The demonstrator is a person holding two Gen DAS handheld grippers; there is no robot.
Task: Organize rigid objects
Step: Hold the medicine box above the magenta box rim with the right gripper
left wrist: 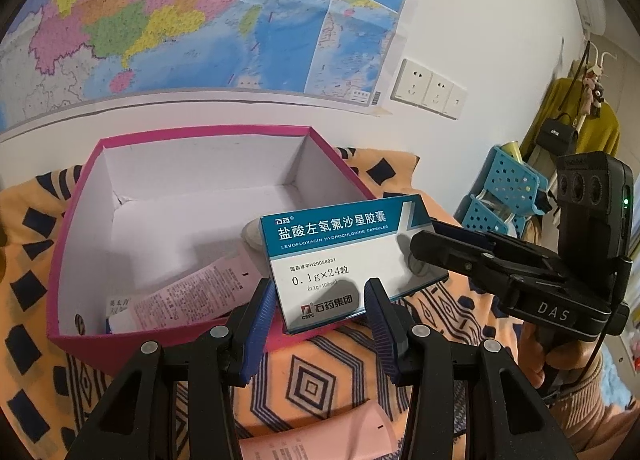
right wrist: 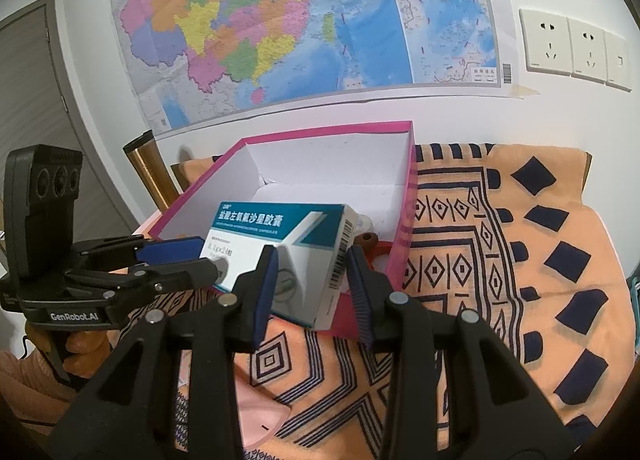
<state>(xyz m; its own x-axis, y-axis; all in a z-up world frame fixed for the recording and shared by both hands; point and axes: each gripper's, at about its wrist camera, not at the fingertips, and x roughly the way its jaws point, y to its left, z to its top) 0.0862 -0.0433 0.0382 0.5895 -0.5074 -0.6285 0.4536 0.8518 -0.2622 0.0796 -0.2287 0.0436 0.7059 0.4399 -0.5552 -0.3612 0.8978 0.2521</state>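
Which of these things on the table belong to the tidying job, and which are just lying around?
Part of the job:
medicine box, pinched by the right gripper
pink box
tube inside it
pink tube on the cloth

Just lying about:
wall map
sockets
blue basket
handbag

It was a room in a home: a large coloured paper map (right wrist: 304, 27) was taped on the white wall beside white plastic sockets (right wrist: 576, 47), and a mustard-yellow coat (left wrist: 592, 127) hung with a small black handbag (left wrist: 556, 133)
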